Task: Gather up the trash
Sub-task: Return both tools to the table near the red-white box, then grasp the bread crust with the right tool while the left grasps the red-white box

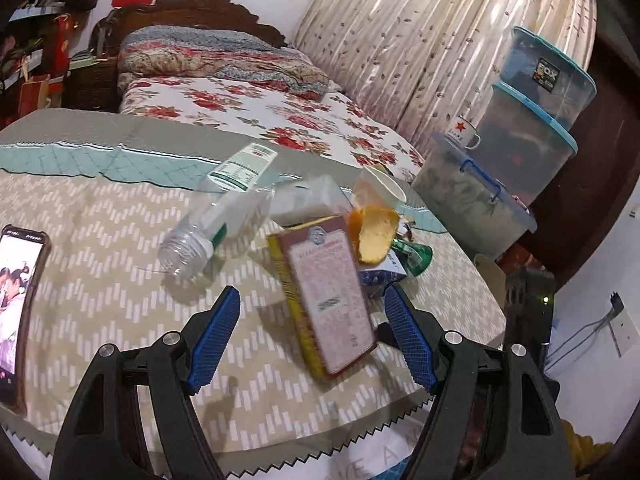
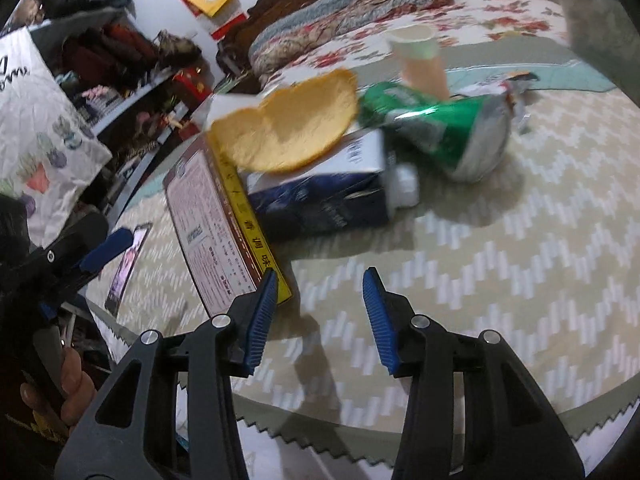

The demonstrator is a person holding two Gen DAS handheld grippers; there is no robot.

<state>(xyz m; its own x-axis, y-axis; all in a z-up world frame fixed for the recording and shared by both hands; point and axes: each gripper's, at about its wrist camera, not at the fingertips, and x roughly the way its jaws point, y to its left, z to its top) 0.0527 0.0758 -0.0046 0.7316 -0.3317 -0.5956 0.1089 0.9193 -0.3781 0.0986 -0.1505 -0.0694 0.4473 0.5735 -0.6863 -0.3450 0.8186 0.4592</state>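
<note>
— Zigzag-patterned cloth covers the bench (image 1: 100, 240), and beyond it we see a bed (image 1: 280, 116) with a floral spread.

— Where's our trash?

— Heaped mid-bench: a clear bottle (image 1: 216, 216) lying at the left, a brown-and-yellow box (image 1: 328, 296) nearest us, orange peel (image 2: 288, 128) on a blue carton (image 2: 320, 196), a green wrapper (image 2: 440, 128) (crumpled) and a paper cup (image 2: 420, 60) farther right.

— Our grippers?

— Left hand-held gripper (image 1: 312, 340) gapes around the box's near end, pads clear. Right hand-held gripper (image 2: 320, 312) is parted and empty over bare cloth.

Dim indoor light, soft shadows, motion blur throughout (fisheye edges bend, corners black).
</note>
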